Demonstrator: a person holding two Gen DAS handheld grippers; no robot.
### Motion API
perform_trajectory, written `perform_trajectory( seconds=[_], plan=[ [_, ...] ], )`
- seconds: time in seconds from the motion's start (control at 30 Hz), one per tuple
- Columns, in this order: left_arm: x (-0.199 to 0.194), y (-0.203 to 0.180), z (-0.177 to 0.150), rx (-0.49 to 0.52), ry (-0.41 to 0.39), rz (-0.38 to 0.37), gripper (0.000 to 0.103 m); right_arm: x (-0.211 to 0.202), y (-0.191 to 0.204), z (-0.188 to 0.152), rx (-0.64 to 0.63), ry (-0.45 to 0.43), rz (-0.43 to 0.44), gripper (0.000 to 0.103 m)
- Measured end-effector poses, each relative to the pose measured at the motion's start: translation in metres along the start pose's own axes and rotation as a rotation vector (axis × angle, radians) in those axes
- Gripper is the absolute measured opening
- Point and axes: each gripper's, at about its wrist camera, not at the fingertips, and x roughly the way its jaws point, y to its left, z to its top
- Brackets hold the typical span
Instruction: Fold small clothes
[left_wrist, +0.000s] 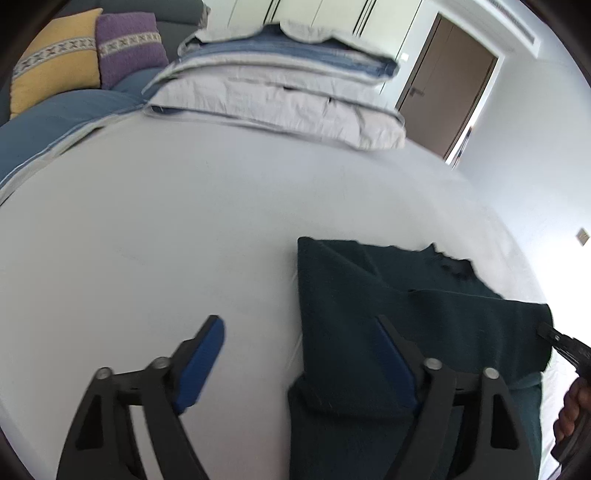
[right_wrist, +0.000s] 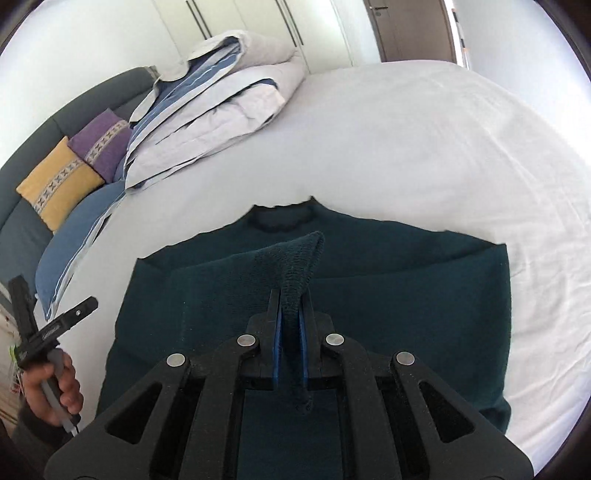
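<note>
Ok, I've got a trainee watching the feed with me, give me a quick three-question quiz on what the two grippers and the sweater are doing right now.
1. True or false: the right gripper is clamped on a sleeve cuff of the dark green sweater.
2. Which best describes the left gripper? A) open, holding nothing B) shut on the sweater C) shut on a pillow
3. Fill in: the sweater lies on a white ____.

Key: 1 true; 2 A; 3 bed sheet
</note>
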Motion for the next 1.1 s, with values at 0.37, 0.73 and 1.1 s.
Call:
perform_trajectory(
  seconds=[0.37, 0.73, 1.1],
  plan=[
    [0.036, 0.004, -0.003, -0.038, 0.063, 0.038, 0.074, -0.039, 0.059, 0.002, -0.225, -0.156, 0.045, 0.006],
    [0.042, -0.006, 0.009, -0.005, 0.050, 0.058, 0.074, -0.026, 0.015, -0.009, -0.104, -0.086, -0.060, 0.006],
    [0.073, -0.016, 0.035, 0.049, 0.093, 0.075, 0.057, 0.024, -0.041, -0.051, 0.040, 0.076, -0.071, 0.008]
  ],
)
